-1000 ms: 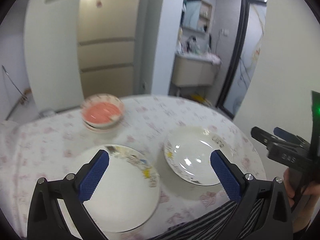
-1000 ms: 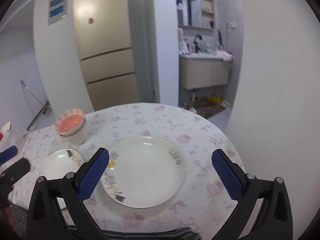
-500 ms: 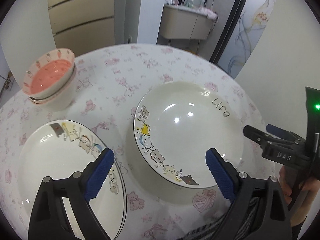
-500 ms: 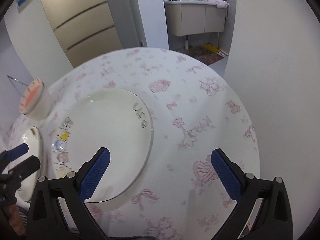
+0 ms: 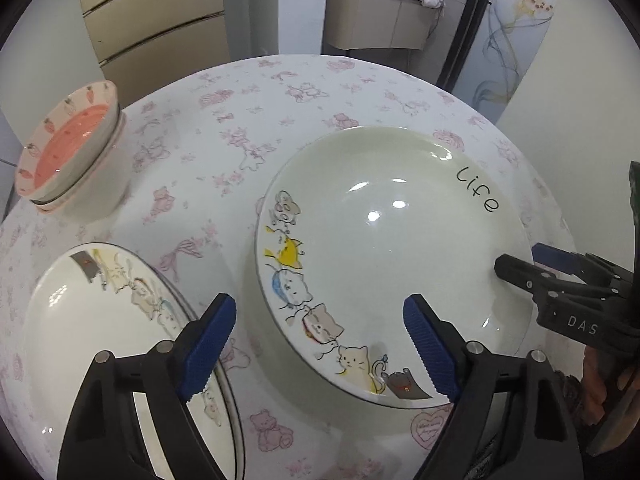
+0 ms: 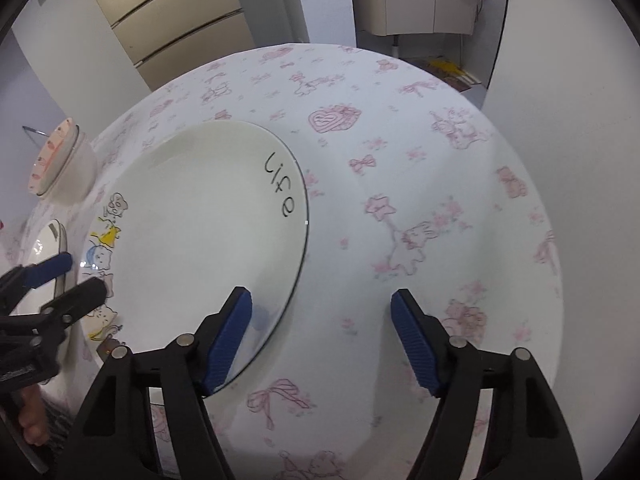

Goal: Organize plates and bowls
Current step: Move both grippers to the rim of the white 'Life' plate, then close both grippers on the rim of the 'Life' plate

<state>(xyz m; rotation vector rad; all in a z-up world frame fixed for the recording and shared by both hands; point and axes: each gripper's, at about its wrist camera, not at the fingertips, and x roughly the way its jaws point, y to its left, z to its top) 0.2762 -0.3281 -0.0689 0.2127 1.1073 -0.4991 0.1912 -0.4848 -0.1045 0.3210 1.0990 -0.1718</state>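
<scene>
A white plate with cat drawings and the word "life" [image 5: 392,240] lies on the round table; it also shows in the right wrist view [image 6: 200,232]. A second cat plate [image 5: 100,320] lies to its left. Pink-lined stacked bowls [image 5: 68,148] stand at the far left. My left gripper [image 5: 320,344] is open and empty, low over the near left rim of the "life" plate. My right gripper [image 6: 320,336] is open and empty, straddling that plate's near right rim, one finger over the plate and one over the cloth.
The table [image 6: 420,160] has a white cloth with pink prints. Its edge curves close on the right, next to a white wall [image 6: 580,100]. A fridge [image 5: 160,20] and a vanity cabinet [image 5: 380,20] stand beyond the table.
Both grippers have come down and forward toward the "life" plate, which now fills more of both views. The right gripper now reaches the plate's right rim. Plates and bowls have not moved.
</scene>
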